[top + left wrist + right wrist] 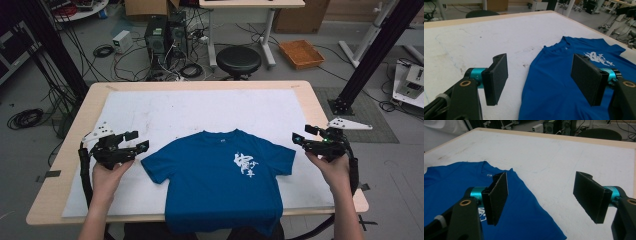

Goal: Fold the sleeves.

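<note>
One blue cotton T-shirt with a white chest print (222,177) lies flat, front up, at the near edge of the white-covered tabletop (200,107), its hem hanging over that edge and its collar pointing toward the far edge. Both short sleeves are spread out sideways.

The left gripper (132,141) hovers just beside the shirt's left sleeve, jaws wide apart and holding nothing. The right gripper (304,135) hovers just beside the right sleeve, likewise fully spread and empty. In the left gripper view the shirt (559,85) lies partly below the jaws; neither pad touches it.

Assessment: the garment is light, limp and non-fragile; it will sag and fold wherever unsupported. Thin fabric lying flat offers little to pinch, so hold should be taken at a sleeve hem or shoulder seam, pads closing on the doubled edge.
</note>
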Motion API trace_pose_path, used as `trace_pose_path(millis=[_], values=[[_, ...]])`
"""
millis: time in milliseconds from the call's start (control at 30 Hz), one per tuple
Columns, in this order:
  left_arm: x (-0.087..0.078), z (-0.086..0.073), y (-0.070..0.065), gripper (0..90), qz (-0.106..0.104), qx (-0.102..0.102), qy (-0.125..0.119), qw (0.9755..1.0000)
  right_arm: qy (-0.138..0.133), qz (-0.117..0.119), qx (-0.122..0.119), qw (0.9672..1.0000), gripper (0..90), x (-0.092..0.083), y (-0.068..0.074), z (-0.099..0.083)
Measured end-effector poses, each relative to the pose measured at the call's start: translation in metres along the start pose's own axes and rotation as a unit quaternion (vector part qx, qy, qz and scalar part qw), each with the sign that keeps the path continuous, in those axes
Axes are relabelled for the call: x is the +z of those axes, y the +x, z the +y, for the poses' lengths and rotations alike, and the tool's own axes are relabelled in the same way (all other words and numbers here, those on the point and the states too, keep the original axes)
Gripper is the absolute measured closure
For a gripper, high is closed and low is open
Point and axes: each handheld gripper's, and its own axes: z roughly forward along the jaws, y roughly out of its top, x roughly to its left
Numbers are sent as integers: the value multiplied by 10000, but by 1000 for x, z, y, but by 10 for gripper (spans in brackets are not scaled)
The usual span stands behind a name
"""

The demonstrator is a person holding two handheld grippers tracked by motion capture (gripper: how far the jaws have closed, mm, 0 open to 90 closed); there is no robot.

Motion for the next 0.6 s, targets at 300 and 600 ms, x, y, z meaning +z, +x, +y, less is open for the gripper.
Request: trace_pose_path(millis=[300, 600], values=[[1, -2, 2, 302, 165, 60, 119, 9998, -46, -120, 147, 9998, 262, -2, -5, -2], [1, -7, 9, 310, 76, -31, 483, 9988, -38, -138, 262, 9996, 266, -2, -11, -3]])
